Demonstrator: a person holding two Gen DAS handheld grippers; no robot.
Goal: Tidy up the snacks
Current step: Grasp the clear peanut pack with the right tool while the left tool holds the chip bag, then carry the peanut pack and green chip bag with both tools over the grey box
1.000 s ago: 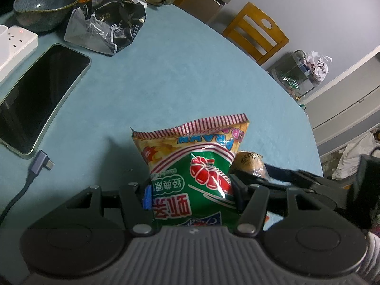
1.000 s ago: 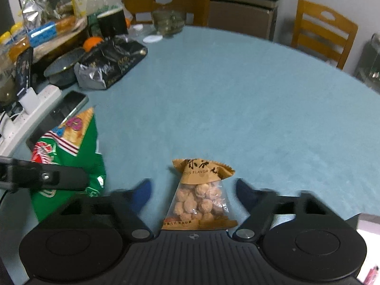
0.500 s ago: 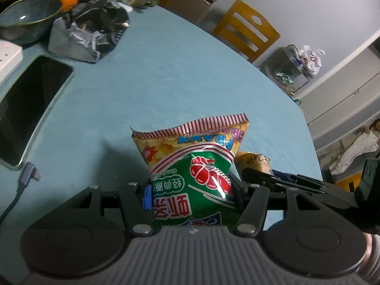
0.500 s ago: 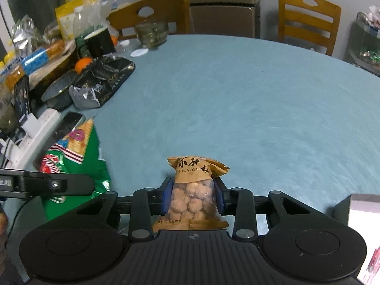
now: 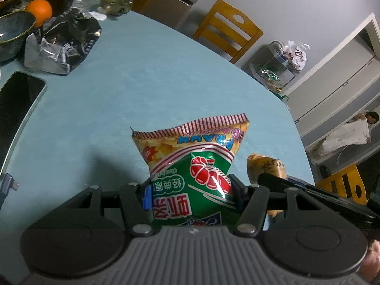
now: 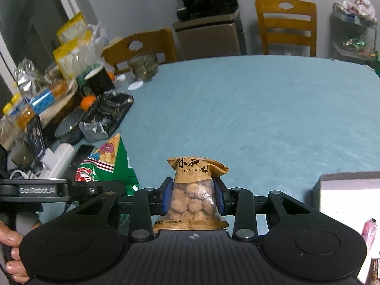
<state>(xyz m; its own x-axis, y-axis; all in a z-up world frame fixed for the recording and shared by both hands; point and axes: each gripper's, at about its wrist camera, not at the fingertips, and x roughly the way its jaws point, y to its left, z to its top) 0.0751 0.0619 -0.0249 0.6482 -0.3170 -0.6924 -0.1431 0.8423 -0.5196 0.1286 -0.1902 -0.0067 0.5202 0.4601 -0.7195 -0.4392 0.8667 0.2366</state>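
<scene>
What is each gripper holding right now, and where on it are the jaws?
The left gripper grips the green prawn cracker bag across its lower half. The right gripper grips the small nut packet by its clear middle.

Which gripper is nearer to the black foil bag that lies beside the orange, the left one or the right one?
Left. The left gripper, jaws shut on the prawn cracker bag, is on the black foil bag's side. The right gripper, holding the nut packet, is beyond it, farther away.

Home dining room, table (image 6: 261, 109), wooden chairs (image 6: 286, 27)
</scene>
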